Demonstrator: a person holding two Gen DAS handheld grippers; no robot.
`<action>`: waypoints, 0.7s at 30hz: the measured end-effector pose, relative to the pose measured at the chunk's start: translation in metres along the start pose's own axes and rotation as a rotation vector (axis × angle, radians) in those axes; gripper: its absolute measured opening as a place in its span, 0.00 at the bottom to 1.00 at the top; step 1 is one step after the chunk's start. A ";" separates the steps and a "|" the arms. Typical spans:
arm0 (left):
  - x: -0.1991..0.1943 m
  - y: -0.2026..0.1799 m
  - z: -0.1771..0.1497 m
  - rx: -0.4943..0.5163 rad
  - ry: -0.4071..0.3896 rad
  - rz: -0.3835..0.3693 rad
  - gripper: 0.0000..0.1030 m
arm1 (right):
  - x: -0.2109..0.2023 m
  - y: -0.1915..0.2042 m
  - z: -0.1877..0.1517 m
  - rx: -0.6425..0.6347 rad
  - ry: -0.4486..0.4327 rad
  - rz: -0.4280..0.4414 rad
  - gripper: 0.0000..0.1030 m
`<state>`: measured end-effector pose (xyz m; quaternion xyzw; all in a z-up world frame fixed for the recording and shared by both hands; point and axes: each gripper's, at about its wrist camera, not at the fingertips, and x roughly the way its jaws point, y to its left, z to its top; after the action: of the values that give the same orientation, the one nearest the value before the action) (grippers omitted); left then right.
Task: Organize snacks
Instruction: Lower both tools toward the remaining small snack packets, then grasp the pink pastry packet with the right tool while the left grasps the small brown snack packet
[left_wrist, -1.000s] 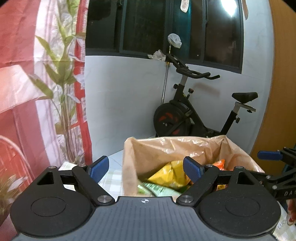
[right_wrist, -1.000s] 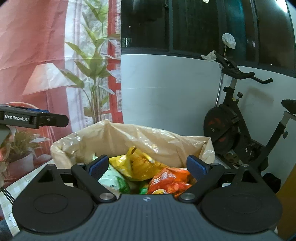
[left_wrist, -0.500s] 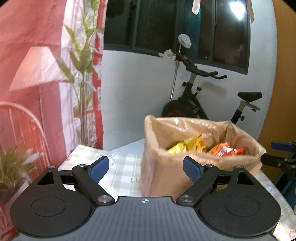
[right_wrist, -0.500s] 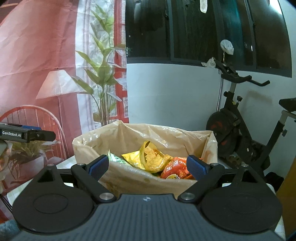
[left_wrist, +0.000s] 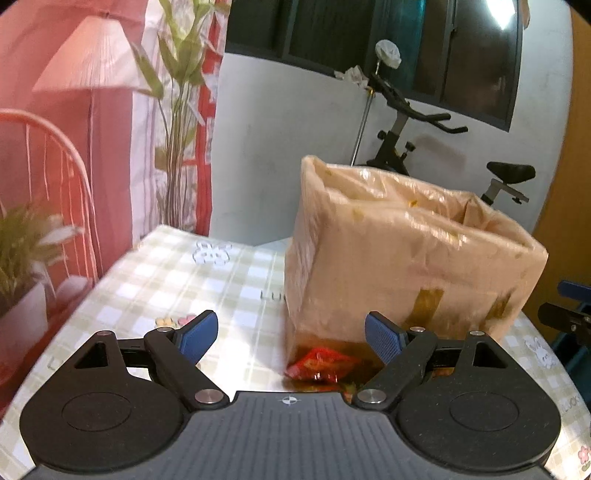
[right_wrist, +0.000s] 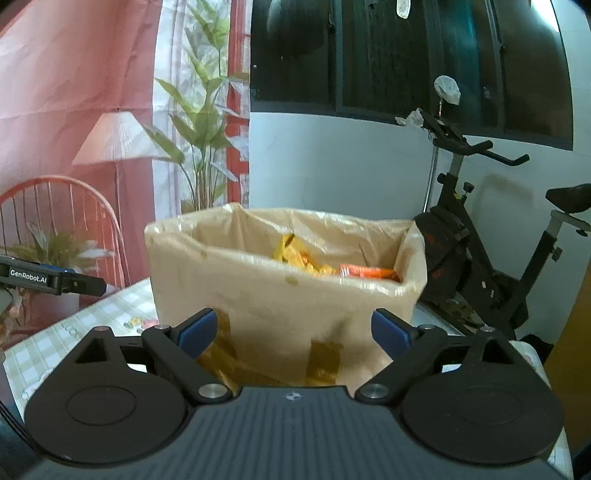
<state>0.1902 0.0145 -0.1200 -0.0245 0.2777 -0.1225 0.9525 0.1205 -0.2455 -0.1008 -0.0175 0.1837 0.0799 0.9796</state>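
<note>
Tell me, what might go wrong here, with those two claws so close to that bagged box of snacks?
1. The plastic-lined box has thin, loose film; the open right gripper could snag or tear it.
2. The red snack packet shows through the film at the box's base, between the open left gripper fingers; closing there might pinch film and crush it.
3. A sideways push could slide the box over the checked tablecloth.

We carry two matching tools: the left gripper (left_wrist: 291, 334) and the right gripper (right_wrist: 293, 330). Each has a black ribbed body, two round black discs, black linked arms with silver screws, blue-padded fingers (left_wrist: 197, 334), and a small crosshair mark. Its side reads "GenRobot.AI" in white.
</note>
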 end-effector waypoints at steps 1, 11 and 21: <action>0.002 0.000 -0.004 0.003 0.006 0.000 0.86 | 0.000 0.000 -0.004 -0.002 0.005 -0.003 0.89; 0.015 0.004 -0.033 0.023 0.071 0.011 0.85 | 0.007 -0.007 -0.048 0.065 0.102 -0.031 0.89; 0.031 -0.005 -0.061 0.010 0.129 -0.013 0.85 | 0.042 -0.011 -0.084 0.151 0.221 -0.019 0.85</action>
<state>0.1823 0.0034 -0.1870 -0.0137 0.3377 -0.1312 0.9320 0.1311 -0.2551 -0.1948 0.0458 0.2960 0.0543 0.9526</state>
